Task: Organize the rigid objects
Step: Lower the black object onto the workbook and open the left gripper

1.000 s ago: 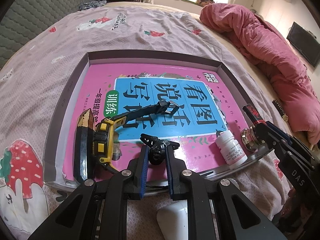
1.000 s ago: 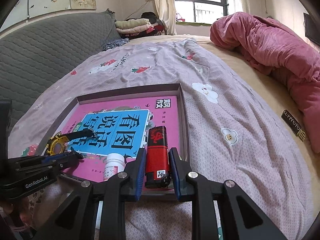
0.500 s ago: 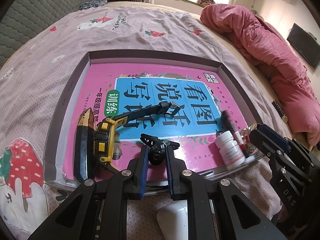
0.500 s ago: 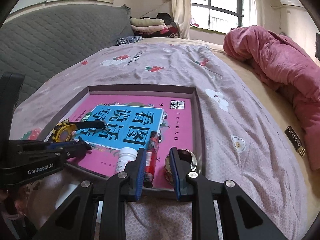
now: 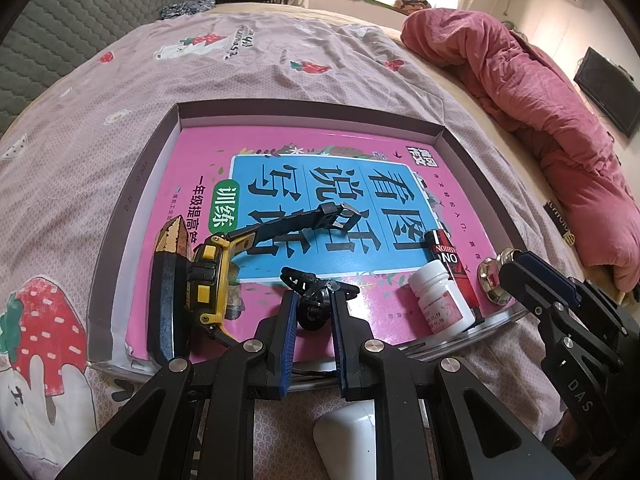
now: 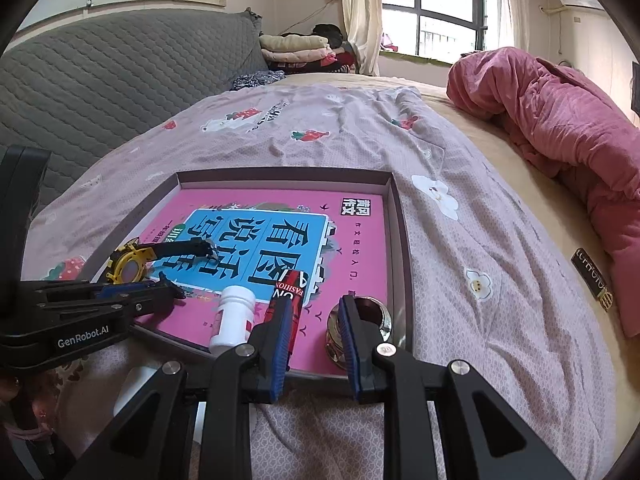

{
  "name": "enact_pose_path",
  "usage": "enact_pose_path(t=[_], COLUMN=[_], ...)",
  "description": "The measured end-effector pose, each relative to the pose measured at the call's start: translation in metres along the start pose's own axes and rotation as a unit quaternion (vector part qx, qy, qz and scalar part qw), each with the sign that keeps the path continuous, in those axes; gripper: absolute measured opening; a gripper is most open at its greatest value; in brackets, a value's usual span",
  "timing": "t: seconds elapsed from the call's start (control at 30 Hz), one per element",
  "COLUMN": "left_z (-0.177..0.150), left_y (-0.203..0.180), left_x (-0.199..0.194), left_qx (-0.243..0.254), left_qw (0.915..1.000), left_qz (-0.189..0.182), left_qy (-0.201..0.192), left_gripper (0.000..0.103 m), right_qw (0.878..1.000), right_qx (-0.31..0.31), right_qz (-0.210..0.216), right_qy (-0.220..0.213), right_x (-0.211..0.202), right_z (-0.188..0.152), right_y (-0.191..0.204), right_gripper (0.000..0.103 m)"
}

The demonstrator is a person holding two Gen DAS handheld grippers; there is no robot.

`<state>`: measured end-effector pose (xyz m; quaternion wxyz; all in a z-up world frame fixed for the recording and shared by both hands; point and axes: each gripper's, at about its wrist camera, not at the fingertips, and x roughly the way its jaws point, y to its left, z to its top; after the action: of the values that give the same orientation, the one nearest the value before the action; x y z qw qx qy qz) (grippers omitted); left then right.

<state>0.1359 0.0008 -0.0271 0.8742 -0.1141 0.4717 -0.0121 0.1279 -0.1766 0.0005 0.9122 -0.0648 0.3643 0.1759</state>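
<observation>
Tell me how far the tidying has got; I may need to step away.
Done: watch, white bottle, red lighter and metal cup sit in the tray. In hand: the left claw looks shut on a black clip over the tray; the right claw is shut and empty. Left: release the clip, and maybe the white object outside the tray.

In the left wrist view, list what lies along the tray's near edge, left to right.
Pencil-shaped case → yellow watch → black clip → white bottle → metal ring.
</observation>
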Motion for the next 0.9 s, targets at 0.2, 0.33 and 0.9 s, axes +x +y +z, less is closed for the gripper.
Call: enact_pose_path(t=[0.2, 0.33, 0.9], left_z=[0.0, 0.001, -0.002], left_y=[0.0, 0.001, 0.0], left_x=[0.0, 0.001, -0.01], left_qx=[0.001, 0.001, 0.002], left_qw=[1.0, 1.0, 1.0], left_qz=[0.003, 0.007, -0.004], left_qy=[0.0, 0.002, 0.001], left_gripper=[0.017, 0.017, 0.035], right_qw=[1.0, 1.0, 1.0], right_qx=[0.005, 0.004, 0.001], right_qz=[0.003, 0.002, 0.004], right_qy=[-0.005, -0.005, -0.005], right_x=[-0.004, -0.005, -0.013], right_z=[0.0, 0.0, -0.001], right_y=[-0.001, -0.001, 0.003], right_gripper=[0.024, 0.024, 0.024])
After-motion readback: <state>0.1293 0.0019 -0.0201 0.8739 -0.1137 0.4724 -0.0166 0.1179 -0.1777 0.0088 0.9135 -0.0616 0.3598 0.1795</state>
